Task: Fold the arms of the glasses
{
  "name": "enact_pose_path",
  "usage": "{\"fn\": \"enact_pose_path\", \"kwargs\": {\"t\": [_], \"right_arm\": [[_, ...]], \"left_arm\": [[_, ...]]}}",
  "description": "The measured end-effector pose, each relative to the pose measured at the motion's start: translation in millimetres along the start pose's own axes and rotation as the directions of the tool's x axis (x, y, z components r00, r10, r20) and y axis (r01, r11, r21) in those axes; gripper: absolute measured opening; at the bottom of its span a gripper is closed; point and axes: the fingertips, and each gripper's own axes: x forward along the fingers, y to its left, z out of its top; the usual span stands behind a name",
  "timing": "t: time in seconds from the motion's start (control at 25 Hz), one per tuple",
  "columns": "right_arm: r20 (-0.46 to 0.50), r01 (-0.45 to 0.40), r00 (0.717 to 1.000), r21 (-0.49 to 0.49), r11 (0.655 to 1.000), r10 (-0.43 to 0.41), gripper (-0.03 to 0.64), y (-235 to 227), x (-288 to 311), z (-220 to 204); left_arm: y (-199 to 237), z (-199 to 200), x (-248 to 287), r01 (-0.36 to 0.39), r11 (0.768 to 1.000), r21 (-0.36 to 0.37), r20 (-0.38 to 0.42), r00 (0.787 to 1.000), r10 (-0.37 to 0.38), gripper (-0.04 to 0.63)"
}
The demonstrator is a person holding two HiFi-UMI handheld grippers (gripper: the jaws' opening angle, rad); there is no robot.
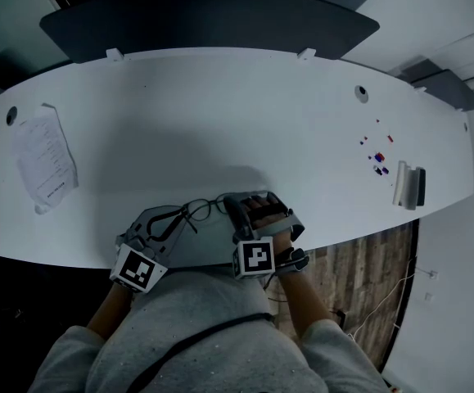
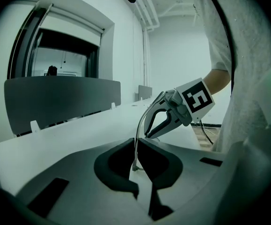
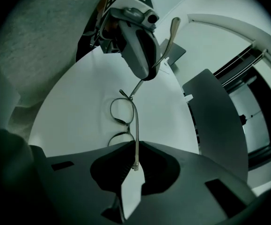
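Observation:
Thin-rimmed glasses (image 1: 200, 210) hang just above the near edge of the white table (image 1: 245, 113), held between both grippers. My left gripper (image 1: 164, 224) is shut on one arm; in the left gripper view that thin arm (image 2: 136, 144) runs up out of the closed jaws. My right gripper (image 1: 245, 211) is shut on the other arm (image 3: 135, 144). In the right gripper view the two lenses (image 3: 122, 111) hang ahead of the jaws. Beyond them the left gripper (image 3: 147, 74) pinches the far arm (image 3: 169, 39). The frame is spread, with the arms unfolded.
A printed sheet of paper (image 1: 47, 158) lies at the table's left. Small coloured bits (image 1: 377, 160) and a grey-and-white block (image 1: 409, 187) sit at the right. A dark partition (image 1: 208, 19) runs behind the table. The person's torso is right at the near edge.

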Motion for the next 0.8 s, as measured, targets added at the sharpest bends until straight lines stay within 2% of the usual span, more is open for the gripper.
{"fn": "enact_pose_path", "kwargs": {"t": [0.36, 0.44, 0.48, 0.56, 0.68, 0.76, 0.8], "right_arm": [[0.01, 0.027, 1.0, -0.067, 0.997, -0.027, 0.037, -5, 3, 11], [0.019, 0.024, 1.0, -0.041, 0.999, -0.023, 0.037, -2, 4, 9], [0.033, 0.014, 0.999, 0.005, 1.0, -0.015, 0.037, 1, 4, 8], [0.094, -0.027, 0.996, 0.177, 0.984, 0.011, 0.037, 2, -1, 9], [0.202, -0.126, 0.979, 0.442, 0.888, 0.039, 0.042, 0, -12, 6], [0.222, -0.159, 0.974, 0.533, 0.831, 0.043, 0.099, 2, -16, -4], [0.219, -0.161, 0.975, 0.56, 0.813, 0.042, 0.106, 3, -16, -10]], "left_arm": [[2, 13, 1, -0.033, 0.999, 0.001, 0.021, 0.999, 0.033, 0.031], [4, 12, 1, -0.046, 0.999, 0.0, 0.016, 0.999, 0.046, 0.031], [6, 11, 0, -0.052, 0.999, -0.002, 0.015, 0.999, 0.052, 0.031], [10, 9, -1, -0.064, 0.998, -0.01, 0.017, 0.998, 0.064, 0.031], [16, 7, -2, -0.078, 0.997, -0.012, 0.018, 0.997, 0.078, 0.031], [18, 7, -2, -0.078, 0.997, -0.012, 0.013, 0.997, 0.079, 0.031], [18, 7, -1, -0.076, 0.997, -0.011, 0.01, 0.997, 0.076, 0.031]]}}
